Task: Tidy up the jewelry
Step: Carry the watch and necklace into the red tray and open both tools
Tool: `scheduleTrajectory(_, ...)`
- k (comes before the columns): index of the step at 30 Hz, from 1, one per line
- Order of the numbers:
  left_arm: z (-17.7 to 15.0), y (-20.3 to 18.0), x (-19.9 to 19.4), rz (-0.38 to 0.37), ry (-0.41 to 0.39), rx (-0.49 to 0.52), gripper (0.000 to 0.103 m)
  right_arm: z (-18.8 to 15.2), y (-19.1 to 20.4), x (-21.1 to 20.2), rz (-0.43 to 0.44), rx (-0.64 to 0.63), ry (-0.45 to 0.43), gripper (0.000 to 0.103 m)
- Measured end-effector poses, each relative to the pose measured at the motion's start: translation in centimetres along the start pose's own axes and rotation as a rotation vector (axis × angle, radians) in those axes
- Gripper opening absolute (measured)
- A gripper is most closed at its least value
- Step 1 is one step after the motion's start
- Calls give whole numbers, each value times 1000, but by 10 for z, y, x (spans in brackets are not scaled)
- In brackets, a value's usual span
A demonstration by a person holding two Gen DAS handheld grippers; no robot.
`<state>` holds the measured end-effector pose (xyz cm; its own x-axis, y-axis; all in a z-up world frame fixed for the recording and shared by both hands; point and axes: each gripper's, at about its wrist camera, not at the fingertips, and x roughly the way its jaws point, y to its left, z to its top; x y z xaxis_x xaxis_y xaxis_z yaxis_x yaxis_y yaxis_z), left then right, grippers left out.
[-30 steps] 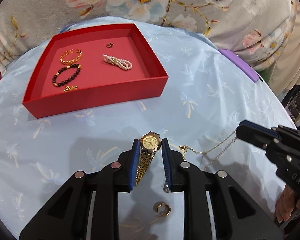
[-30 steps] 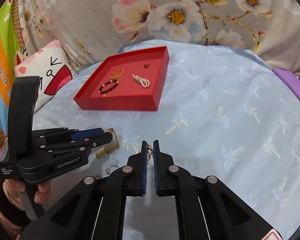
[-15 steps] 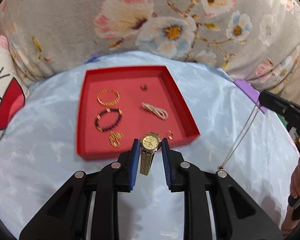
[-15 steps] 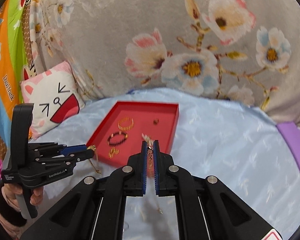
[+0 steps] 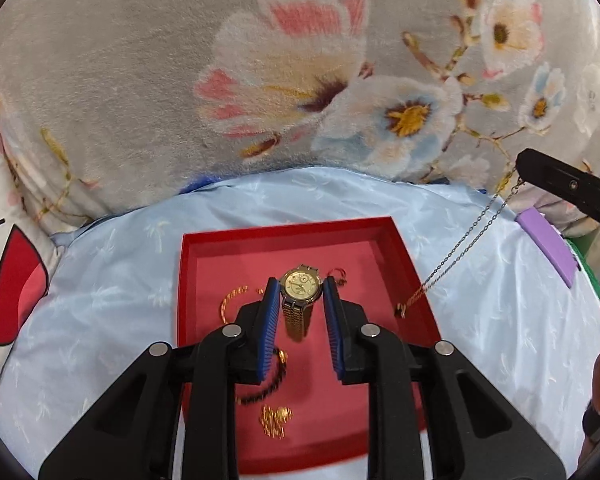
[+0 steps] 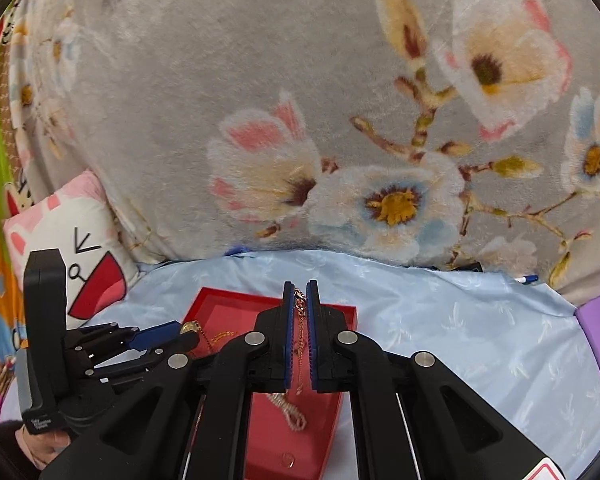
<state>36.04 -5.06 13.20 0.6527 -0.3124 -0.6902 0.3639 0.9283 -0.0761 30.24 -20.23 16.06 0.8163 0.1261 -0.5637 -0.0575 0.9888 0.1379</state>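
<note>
The left tool (image 5: 300, 304) holds the gold watch (image 5: 301, 285) by its case between the blue pads, the band hanging loose above the red tray (image 5: 414, 264); the right tool (image 6: 300, 300) is nearly closed on a thin chain necklace (image 5: 464, 246), whose pendant end dangles just over the tray's right wall; both pieces hang over the tray, which sits on the blue-covered surface (image 5: 500, 320). The step in hand looks like setting both down inside; to do it well, lower the watch toward the bare patch of red floor ahead of the gold bangle (image 5: 232, 300) and the dark bead bracelet (image 5: 268, 384), so that it lands on neither; let the band touch first, then part the pads. The chain probably needs moving inward from the wall before release, and lowering so it pools rather than drapes over the edge; keeping it apart from the pearl strand (image 6: 290, 412) should spare tangles.
</note>
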Motion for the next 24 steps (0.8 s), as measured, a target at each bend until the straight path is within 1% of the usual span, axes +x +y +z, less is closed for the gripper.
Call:
scheduleTrajectory(6, 7, -3, 48, 8, 51, 4, 22, -10, -4, 60, -15, -5, 77, 5)
scheduleTrajectory(10, 1, -6, 71, 16, 83, 2, 22, -24, -1, 82, -26, -26, 113, 5)
scheduleTrajectory(14, -3, -7, 75, 37, 65, -11, 23, -34, 2, 91, -40, -48, 126, 6)
scheduleTrajectory(15, -3, -7, 75, 43, 62, -14, 27, -36, 2, 94, -42, -51, 130, 6)
scheduleTrajectory(16, -2, -6, 75, 47, 57, -22, 36, -37, 2, 95, -42, -51, 133, 6)
scheduleTrajectory(17, -2, -6, 74, 53, 50, -28, 41, -39, 2, 96, -44, -51, 133, 6)
scheduleTrajectory(18, -1, -5, 71, 64, 37, -33, 51, -39, 1, 96, -46, -50, 137, 8)
scheduleTrajectory(19, -1, -3, 70, 73, 25, -37, 57, -39, 1, 95, -48, -50, 135, 11)
scheduleTrajectory(20, -1, -2, 66, 87, 12, -40, 60, -39, 1, 94, -49, -50, 133, 14)
scheduleTrajectory(21, -1, 0, 63, 98, 4, -43, 65, -39, 0, 92, -51, -49, 127, 16)
scheduleTrajectory(22, -2, 1, 59, 109, -5, -47, 68, -38, 0, 89, -49, -47, 119, 23)
scheduleTrajectory(23, -3, 4, 54, 118, -16, -54, 69, -37, -1, 84, -47, -43, 108, 28)
scheduleTrajectory(24, -4, 6, 51, 122, -21, -59, 69, -37, -2, 81, -43, -40, 99, 29)
